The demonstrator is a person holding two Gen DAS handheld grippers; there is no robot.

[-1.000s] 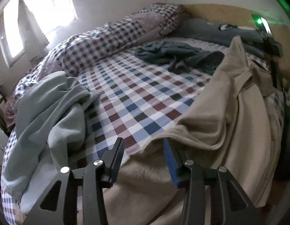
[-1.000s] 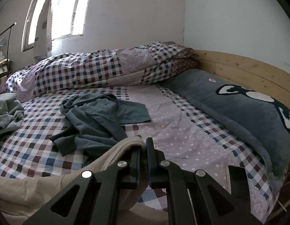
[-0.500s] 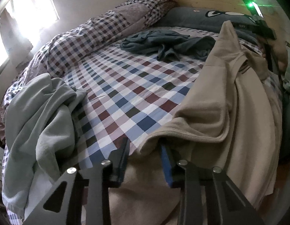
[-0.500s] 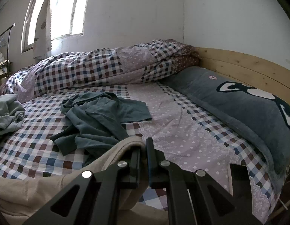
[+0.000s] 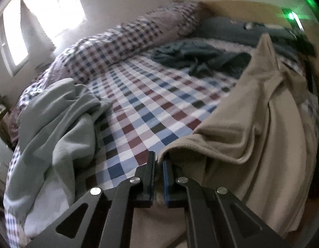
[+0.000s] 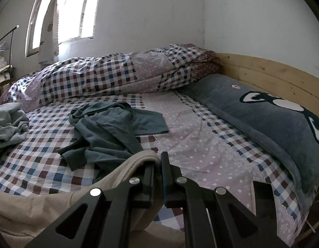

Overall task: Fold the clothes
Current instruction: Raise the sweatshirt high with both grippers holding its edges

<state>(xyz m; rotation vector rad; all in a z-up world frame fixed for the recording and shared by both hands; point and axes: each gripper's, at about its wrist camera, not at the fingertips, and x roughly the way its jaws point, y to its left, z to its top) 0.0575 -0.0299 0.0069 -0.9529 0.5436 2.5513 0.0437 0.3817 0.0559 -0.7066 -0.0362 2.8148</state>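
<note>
Stretched along the near edge of the checked bed (image 5: 151,111): beige garment (image 5: 252,128), long axis running between the two claws, sagging in the middle. Crumpled at the bed's left side, pale green garment (image 5: 56,128); heaped near the far end, dark teal garment (image 6: 109,128), just short of the grey pillow (image 6: 262,111). Pinched narrow on the beige hem corner: left gripper (image 5: 158,161). Likewise nearly shut on a raised fold of the same cloth: right gripper (image 6: 158,161).
</note>
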